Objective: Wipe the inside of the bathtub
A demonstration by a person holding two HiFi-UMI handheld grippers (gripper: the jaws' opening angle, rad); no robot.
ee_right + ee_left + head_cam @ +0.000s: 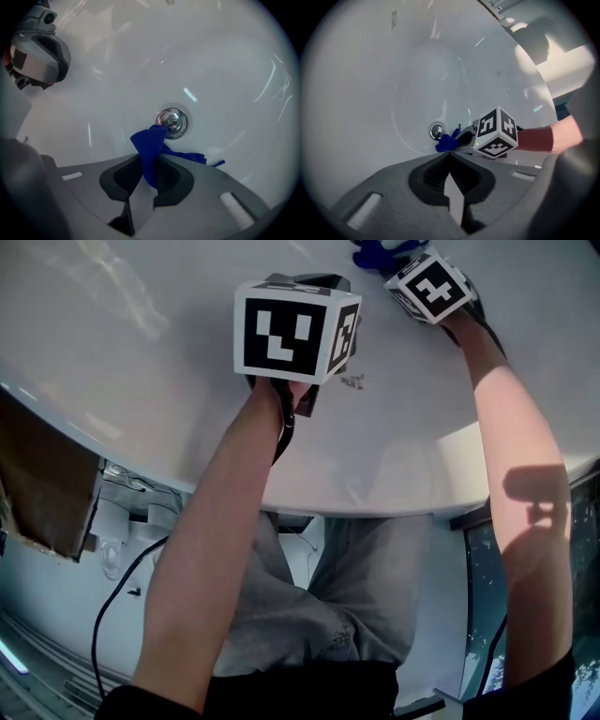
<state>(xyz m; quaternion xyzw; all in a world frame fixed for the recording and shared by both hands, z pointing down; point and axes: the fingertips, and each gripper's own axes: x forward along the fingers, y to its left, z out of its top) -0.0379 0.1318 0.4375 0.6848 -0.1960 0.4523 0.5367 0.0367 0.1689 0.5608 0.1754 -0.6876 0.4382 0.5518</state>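
The white bathtub (141,334) fills the top of the head view, and its inside (225,61) curves round a chrome drain (172,123). A blue cloth (151,147) is pinched in my right gripper (148,161), which is shut on it, and the cloth's free end rests on the tub floor against the drain. In the head view the right gripper (401,263) reaches far into the tub, with the cloth (377,251) at its tip. My left gripper (451,157) is shut and holds nothing. It hovers nearer the rim (305,282), facing the drain (437,131) and the cloth (447,142).
The tub's rounded near rim (375,493) runs across below both forearms. A few dark specks (353,382) lie on the tub surface beside the left gripper. Outside the tub are a brown panel (47,493) at the left and a black cable (122,587).
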